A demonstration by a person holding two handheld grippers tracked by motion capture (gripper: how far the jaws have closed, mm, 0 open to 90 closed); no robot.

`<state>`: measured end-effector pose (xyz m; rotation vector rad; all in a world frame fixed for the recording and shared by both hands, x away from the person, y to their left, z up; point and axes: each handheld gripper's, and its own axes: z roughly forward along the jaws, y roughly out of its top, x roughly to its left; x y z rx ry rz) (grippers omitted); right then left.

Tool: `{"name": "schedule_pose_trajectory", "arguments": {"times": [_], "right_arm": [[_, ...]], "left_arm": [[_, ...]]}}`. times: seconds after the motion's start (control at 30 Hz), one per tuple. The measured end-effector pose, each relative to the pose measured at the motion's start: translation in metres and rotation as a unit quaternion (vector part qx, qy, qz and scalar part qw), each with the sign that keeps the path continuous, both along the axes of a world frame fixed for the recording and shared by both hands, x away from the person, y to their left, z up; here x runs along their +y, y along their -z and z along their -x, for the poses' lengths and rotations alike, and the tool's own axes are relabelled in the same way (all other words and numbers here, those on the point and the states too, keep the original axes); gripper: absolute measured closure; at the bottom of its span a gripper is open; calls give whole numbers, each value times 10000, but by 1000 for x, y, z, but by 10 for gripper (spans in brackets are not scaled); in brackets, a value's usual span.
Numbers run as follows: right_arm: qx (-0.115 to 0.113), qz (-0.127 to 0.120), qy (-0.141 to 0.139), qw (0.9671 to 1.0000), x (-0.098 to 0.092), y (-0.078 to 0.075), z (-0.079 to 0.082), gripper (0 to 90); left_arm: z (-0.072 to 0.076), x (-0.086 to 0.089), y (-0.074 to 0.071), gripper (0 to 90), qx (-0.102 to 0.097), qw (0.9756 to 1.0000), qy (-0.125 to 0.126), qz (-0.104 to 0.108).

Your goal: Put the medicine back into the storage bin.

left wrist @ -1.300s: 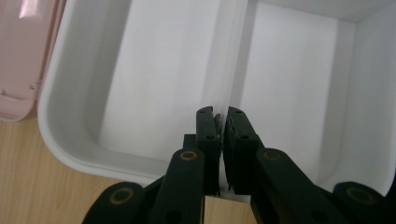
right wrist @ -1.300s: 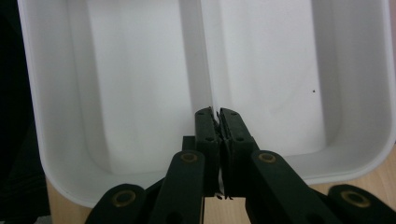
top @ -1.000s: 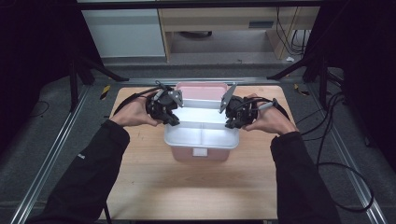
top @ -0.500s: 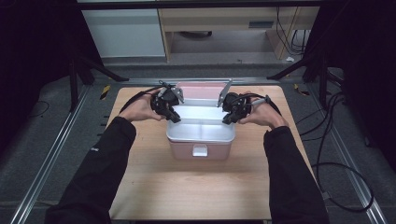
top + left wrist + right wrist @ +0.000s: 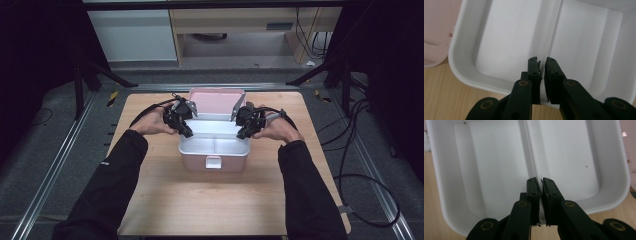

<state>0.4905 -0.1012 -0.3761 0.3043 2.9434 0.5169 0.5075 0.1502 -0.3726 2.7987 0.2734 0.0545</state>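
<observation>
Clamped on the white divider (image 5: 548,53) of the tray, the two black jaws of the left gripper (image 5: 542,65) stand nearly together with only the thin wall between them, gripping it where it meets the tray's near rim. Likewise the jaws of the right gripper (image 5: 540,185) pinch the same divider (image 5: 532,152) from the opposite end, one jaw in each compartment. Both compartments on either side of the divider are bare white plastic, apart from a small dark speck on the floor of one in the right gripper view. From the high view, the left gripper (image 5: 181,122) sits at the left end of the white inner tray (image 5: 214,146) and the right gripper (image 5: 246,125) at its right end, each held in a hand (image 5: 150,124) with a dark sleeve reaching in from the bottom edge. That tray rests in a pink lunch box (image 5: 214,162) with a white latch at its front, and the box's pink lid (image 5: 216,101) stands open behind it, tilted back. Box and tray sit on the wooden table (image 5: 210,200), a little behind its middle, roughly centred left to right. Black cables trail from both grippers, and more cables lie on the grey floor to the right of the table.
</observation>
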Motion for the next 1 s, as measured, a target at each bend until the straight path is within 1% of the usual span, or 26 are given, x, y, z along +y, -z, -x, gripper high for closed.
{"name": "schedule_pose_trajectory", "arguments": {"times": [0.07, 0.13, 0.17, 0.2, 0.23, 0.27, 0.3, 0.33, 0.37, 0.4, 0.43, 0.47, 0.5, 0.53, 0.57, 0.63, 0.67, 0.7, 0.73, 0.8, 0.83, 0.9, 0.93, 0.97, 1.0], "right_arm": [[-45, -71, 52, 10000, -2, 2, 2, 831], [-107, -117, 134, 9998, -2, 4, 3, 821], [-157, -132, 201, 9996, -2, 4, 5, 808], [-157, -132, 201, 9996, -2, 4, 5, 808], [-235, -137, 279, 9992, -2, 4, 7, 738], [-274, -203, 329, 9989, -2, 3, 8, 694], [-332, -306, 395, 9982, -4, 1, 9, 677], [-332, -306, 395, 9982, -4, 1, 9, 677], [-386, -574, 505, 9963, -8, -4, 11, 605], [-386, -574, 505, 9963, -8, -4, 11, 605], [-399, -723, 584, 9949, -11, -6, 13, 584], [-408, -876, 628, 9933, -14, -7, 14, 545], [-420, -1112, 784, 9898, -20, -9, 17, 489], [-420, -1112, 784, 9898, -20, -9, 17, 489], [-461, -1181, 844, 9883, -23, -10, 19, 461], [-560, -1316, 974, 9849, -30, -10, 22, 419], [-577, -1398, 1064, 9828, -33, -10, 24, 392], [-591, -1602, 1231, 9776, -39, -11, 27, 359], [-591, -1602, 1231, 9776, -39, -11, 27, 359], [-691, -1742, 1406, 9722, -45, -11, 30, 323], [-726, -1785, 1487, 9699, -48, -11, 31, 318], [-783, -1799, 1637, 9668, -53, -10, 32, 290], [-828, -1805, 1700, 9652, -56, -9, 33, 282], [-837, -1799, 1845, 9626, -62, -8, 33, 259], [-837, -1799, 1845, 9626, -62, -8, 33, 259]], "left_arm": [[1, 0, 3, 825, 0, 10000, -66, 27], [1, 1, 5, 817, 0, 9998, -156, 139], [3, 4, 6, 808, -37, 9995, -233, 212], [3, 4, 6, 793, -37, 9995, -233, 212], [4, 4, 5, 766, -60, 9993, -271, 243], [6, 5, 3, 730, -134, 9991, -300, 265], [8, 7, 0, 693, -230, 9981, -439, 354], [8, 7, 0, 668, -230, 9981, -439, 354], [11, 9, -4, 634, -385, 9967, -563, 450], [11, 9, -4, 591, -385, 9967, -563, 450], [13, 11, -7, 591, -435, 9956, -653, 513], [14, 13, -9, 559, -499, 9946, -735, 544], [15, 16, -14, 507, -615, 9921, -887, 643], [15, 16, -14, 476, -615, 9921, -887, 643], [15, 18, -16, 476, -673, 9907, -961, 689], [16, 21, -21, 412, -836, 9869, -1145, 776], [16, 23, -23, 412, -907, 9850, -1201, 838], [16, 26, -28, 389, -1029, 9802, -1409, 938], [16, 26, -28, 372, -1029, 9802, -1409, 938], [15, 31, -31, 356, -1026, 9758, -1592, 1094], [14, 33, -32, 350, -1057, 9734, -1690, 1127], [13, 37, -34, 340, -1115, 9698, -1837, 1157], [13, 39, -34, 331, -1154, 9670, -1932, 1192], [12, 42, -33, 331, -1174, 9637, -2038, 1265], [12, 45, -33, 331, -1155, 9611, -2121, 1342]]}}
